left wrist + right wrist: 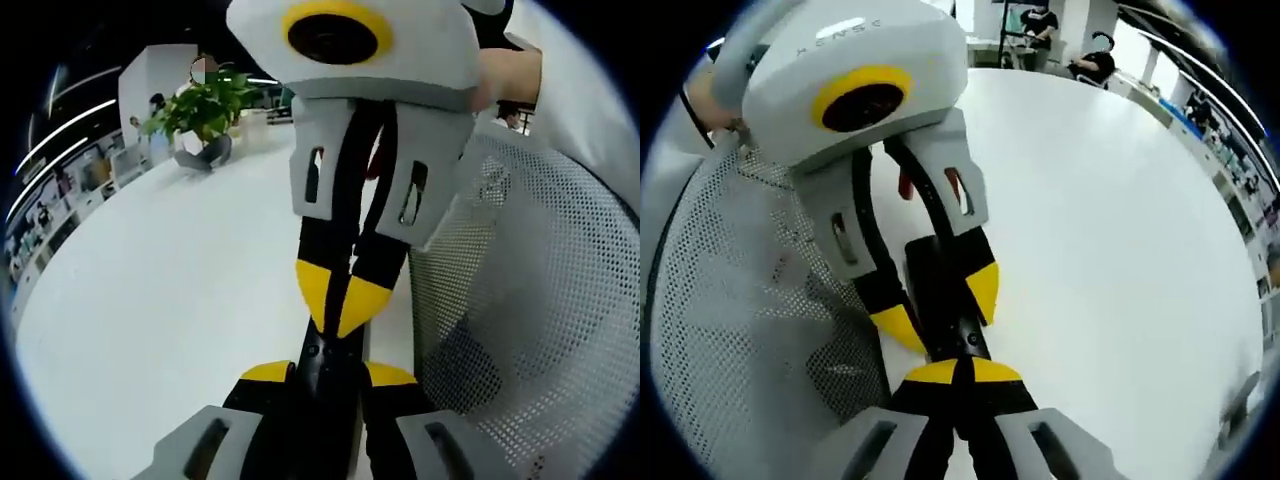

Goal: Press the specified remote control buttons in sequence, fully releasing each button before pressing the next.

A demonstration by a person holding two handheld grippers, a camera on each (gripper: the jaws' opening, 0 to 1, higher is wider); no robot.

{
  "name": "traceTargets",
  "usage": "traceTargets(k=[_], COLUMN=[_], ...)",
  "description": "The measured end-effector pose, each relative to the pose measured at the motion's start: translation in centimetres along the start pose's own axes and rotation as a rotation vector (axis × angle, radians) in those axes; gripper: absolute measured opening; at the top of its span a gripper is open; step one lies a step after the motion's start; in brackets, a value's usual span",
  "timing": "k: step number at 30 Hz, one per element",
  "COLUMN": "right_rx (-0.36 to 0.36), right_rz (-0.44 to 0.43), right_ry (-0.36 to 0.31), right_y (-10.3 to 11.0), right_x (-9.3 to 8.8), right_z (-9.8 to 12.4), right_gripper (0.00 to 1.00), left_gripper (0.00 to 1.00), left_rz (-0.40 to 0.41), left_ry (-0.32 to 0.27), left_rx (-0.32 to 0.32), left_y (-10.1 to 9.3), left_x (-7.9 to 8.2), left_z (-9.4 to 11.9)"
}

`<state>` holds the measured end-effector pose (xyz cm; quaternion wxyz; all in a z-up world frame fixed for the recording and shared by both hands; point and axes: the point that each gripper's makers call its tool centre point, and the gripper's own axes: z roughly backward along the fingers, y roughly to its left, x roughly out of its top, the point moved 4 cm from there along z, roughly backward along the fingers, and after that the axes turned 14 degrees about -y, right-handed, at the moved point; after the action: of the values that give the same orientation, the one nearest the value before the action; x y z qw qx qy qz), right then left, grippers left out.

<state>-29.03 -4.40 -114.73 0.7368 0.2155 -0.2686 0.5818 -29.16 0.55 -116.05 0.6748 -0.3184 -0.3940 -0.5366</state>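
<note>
Grey pot point(214, 151) far back on the white counter point(170, 300), holding a leafy green plant point(203, 103); well apart from the tongs.

Black remote point(322, 362) up off the counter, clamped by its sides in the left tongs point(328, 375), yellow tips on either side of it. Seen from the right gripper view, same remote point(945, 290) running lengthwise between those left tongs point(940, 305).

Right tongs point(960, 372) narrow, yellow tips brought together into one point, tip down on the near end of the remote's face. From the left gripper view, right tongs point(340, 300) coming in from above, tips meeting in a V right at the remote. Cannot tell which button lies under them.

White mesh chair point(540, 300) close alongside, just beside both tongs and off the counter's edge. A hand point(505, 75) behind the right tongs. People point(1040, 20) small and blurred beyond the far edge of the counter.
</note>
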Motion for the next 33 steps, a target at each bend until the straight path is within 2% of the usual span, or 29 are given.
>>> traceTargets(k=[2, 3, 5, 7, 11, 12, 13, 14, 17, 20, 25, 27, 29, 31, 33], right_rx=[-0.006, -0.008, 0.0, -0.001, 0.036, 0.053, 0.047, 0.043, 0.028, 0.034, 0.026, 0.047, 0.065, 0.083, 0.092], right_rz=[0.108, 0.118, 0.092, 0.033, 0.086, 0.1, 0.143, 0.176, 0.149, 0.189, 0.192, 0.226, 0.181, 0.132, 0.122], right_ry=[-0.058, -0.091, -0.154, -0.172, -0.174, -0.162, -0.1, -0.101, -0.078, -0.067, -0.034, -0.012, -0.012, -0.042, -0.064], right_y=[0.16, 0.28, 0.21, -0.06, 0.27, 0.48, 0.38, 0.33, 0.28, 0.29, 0.13, 0.06, -0.18, -0.31, -0.46], right_x=[-0.01, -0.16, -0.4, -0.48, 0.08, 0.11, -0.39, -0.24, -0.19, -0.32, -0.34, -0.33, -0.3, -0.41, -0.51], right_z=[0.12, 0.18, 0.39, 0.48, 0.3, 0.16, 0.03, 0.11, 0.04, 0.06, -0.1, -0.18, -0.15, -0.09, 0.02], right_gripper=[0.0, 0.0, 0.0, 0.0, 0.0, 0.0, 0.0, 0.0, 0.0, 0.0, 0.0, 0.0, 0.0, 0.0, 0.0], left_gripper=[0.26, 0.26, 0.26, 0.26, 0.26, 0.26, 0.26, 0.26, 0.26, 0.26, 0.25, 0.25, 0.25, 0.25, 0.25], left_rz=[-0.002, -0.002, 0.0, -0.001, -0.001, -0.001, -0.002, -0.003, -0.003, -0.004, -0.006, -0.005, -0.005, -0.005, -0.005], left_ry=[-0.001, 0.0, 0.001, 0.005, 0.006, 0.006, 0.005, 0.005, 0.005, 0.007, 0.011, 0.01, 0.008, 0.008, 0.009], left_rx=[-0.003, -0.004, -0.004, -0.004, -0.004, -0.004, -0.005, -0.005, -0.008, -0.01, -0.015, -0.015, -0.015, -0.015, -0.015], left_y=[0.02, 0.02, 0.03, 0.03, 0.03, 0.03, 0.03, 0.04, 0.05, 0.05, 0.04, 0.04, 0.05, 0.07, 0.09], left_x=[-0.01, -0.01, -0.02, 0.0, 0.01, 0.01, 0.01, 0.02, 0.02, 0.01, -0.01, -0.02, 0.0, 0.0, 0.01], left_z=[0.02, 0.02, 0.02, 0.01, 0.01, 0.0, 0.01, 0.01, 0.02, 0.02, -0.02, -0.03, -0.04, -0.07, -0.08])
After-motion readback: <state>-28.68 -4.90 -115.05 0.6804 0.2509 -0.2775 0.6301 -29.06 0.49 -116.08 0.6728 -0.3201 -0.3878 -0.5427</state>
